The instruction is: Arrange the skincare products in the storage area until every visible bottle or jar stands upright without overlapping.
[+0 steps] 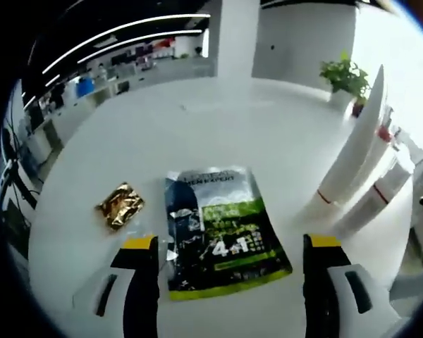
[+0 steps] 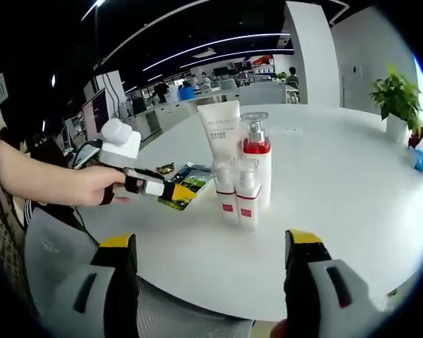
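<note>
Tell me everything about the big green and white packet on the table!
The packet is a flat, shiny sachet lying face up on the white table. Its top is silvery white, its middle dark with green, and "4in1" is printed near the bottom. It lies ahead of the open left gripper, untouched, beside a small gold wrapper.

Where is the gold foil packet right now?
In the left gripper view, the gold foil packet lies flat on the white table, just left of the green and black sachet and ahead of the left gripper's left jaw.

White tube (image 2: 221,130), red-collared pump bottle (image 2: 256,160), two small bottles (image 2: 237,193) upright, clustered touching on white table (image 2: 338,190)
</note>
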Action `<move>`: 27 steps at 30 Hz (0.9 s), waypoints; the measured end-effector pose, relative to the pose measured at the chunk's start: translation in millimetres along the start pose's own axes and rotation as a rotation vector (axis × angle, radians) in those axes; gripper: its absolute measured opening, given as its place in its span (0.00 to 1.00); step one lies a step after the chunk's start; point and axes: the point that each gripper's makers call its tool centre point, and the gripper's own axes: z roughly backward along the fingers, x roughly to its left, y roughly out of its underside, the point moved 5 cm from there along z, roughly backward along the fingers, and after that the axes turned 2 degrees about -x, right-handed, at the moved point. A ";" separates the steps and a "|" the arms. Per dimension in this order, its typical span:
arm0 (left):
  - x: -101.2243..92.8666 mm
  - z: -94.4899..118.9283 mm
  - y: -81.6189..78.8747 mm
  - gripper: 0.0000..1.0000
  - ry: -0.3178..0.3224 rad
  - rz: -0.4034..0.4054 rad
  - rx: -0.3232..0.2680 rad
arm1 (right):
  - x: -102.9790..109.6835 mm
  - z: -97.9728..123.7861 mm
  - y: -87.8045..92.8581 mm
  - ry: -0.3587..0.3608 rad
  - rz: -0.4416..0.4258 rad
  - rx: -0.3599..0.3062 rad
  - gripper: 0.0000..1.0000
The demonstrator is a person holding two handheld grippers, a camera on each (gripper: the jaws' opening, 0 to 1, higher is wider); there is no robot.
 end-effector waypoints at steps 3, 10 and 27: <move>-4.9 -3.1 -0.2 0.90 0.004 0.003 0.017 | 0.0 -0.1 0.3 -0.001 0.000 0.002 0.87; 1.9 -19.8 5.2 0.95 -0.025 -0.012 0.116 | 0.1 -0.1 0.7 -0.001 -0.002 0.006 0.87; -2.6 -18.3 -1.3 0.59 -0.026 -0.103 0.125 | -0.3 -0.7 1.4 -0.001 -0.002 0.011 0.87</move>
